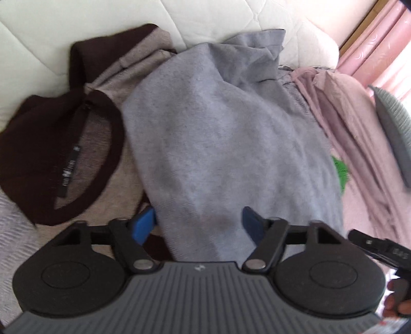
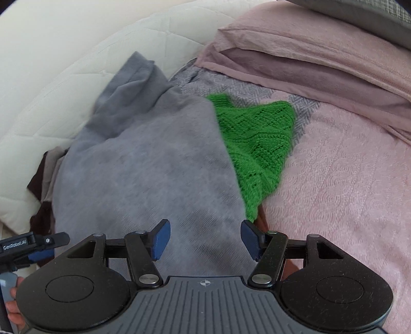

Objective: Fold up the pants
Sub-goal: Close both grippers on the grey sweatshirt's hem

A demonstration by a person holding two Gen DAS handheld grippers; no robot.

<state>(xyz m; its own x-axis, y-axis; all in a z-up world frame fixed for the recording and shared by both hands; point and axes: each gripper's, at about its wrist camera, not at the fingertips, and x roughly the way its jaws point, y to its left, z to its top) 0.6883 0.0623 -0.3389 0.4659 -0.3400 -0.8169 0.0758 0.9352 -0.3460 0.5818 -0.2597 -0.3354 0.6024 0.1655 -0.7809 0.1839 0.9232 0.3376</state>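
Pants (image 1: 226, 144), one grey pair, lay bunched on the bed in the middle of both views, over other clothes and just beside the cream quilted mattress (image 1: 77, 23).

Going left to right in my left wrist view: one brown and beige sweater (image 1: 64, 154) with its collar label showing lay at the left, partly under the pants; then the pants; then pink bedding (image 1: 359, 144) at the right. Only a sliver of the green knit (image 1: 339, 172) showed past the pants' right edge there.

My right wrist view showed that single green knit garment (image 2: 257, 144) in full, lying on a grey herringbone cloth (image 2: 231, 84) that the left view barely caught, while the sweater shrank to a dark scrap at the far left.

My left gripper (image 1: 199, 226) hung over the near end of the pants, its two blue fingers (image 1: 143, 226) released, apart on either side of the fabric, not pinching it. My right gripper (image 2: 205, 239) was likewise released, its two fingers (image 2: 160, 239) spread above the cloth.
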